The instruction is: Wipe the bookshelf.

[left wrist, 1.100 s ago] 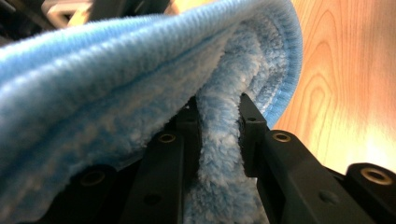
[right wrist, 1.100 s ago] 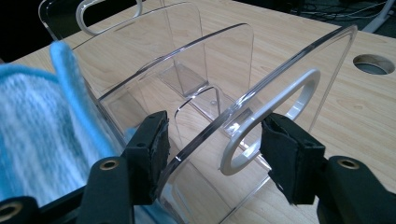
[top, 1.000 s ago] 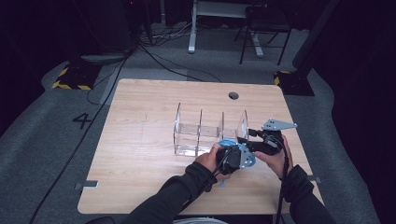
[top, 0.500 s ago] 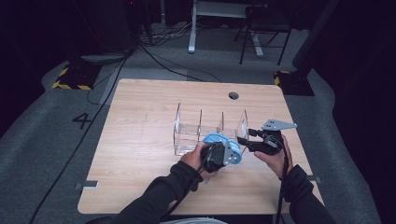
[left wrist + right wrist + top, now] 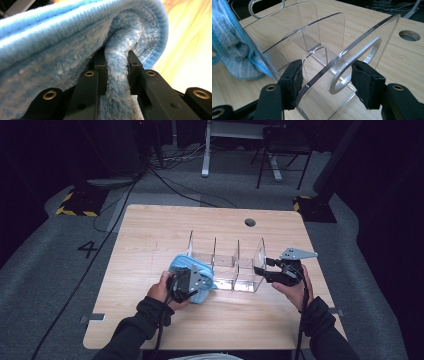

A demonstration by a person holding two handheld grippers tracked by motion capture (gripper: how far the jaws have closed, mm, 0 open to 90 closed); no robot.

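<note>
A clear plastic organizer (image 5: 225,265) with several open compartments stands on the wooden table (image 5: 150,235). My left gripper (image 5: 192,282) is at its left front corner, shut on a bunched fold of a blue fluffy cloth (image 5: 181,265). In the left gripper view the cloth (image 5: 50,37) drapes over the jaws, and a fold is pinched in the left gripper (image 5: 117,60). My right gripper (image 5: 262,270) is at the organizer's right end. In the right gripper view its pads straddle the organizer's end wall (image 5: 324,32) and white ring handle, touching both sides at the right gripper (image 5: 325,75). The cloth (image 5: 229,45) hangs at far left.
A round cable hole (image 5: 250,222) sits near the table's far edge, behind the organizer. Bare wood lies left of and in front of the organizer. Cables and a desk frame (image 5: 240,130) are on the dark floor beyond the table.
My left gripper has carried the blue cloth leftward along the organizer's front, from beside the right gripper to the left end. The right gripper and organizer have stayed put.
</note>
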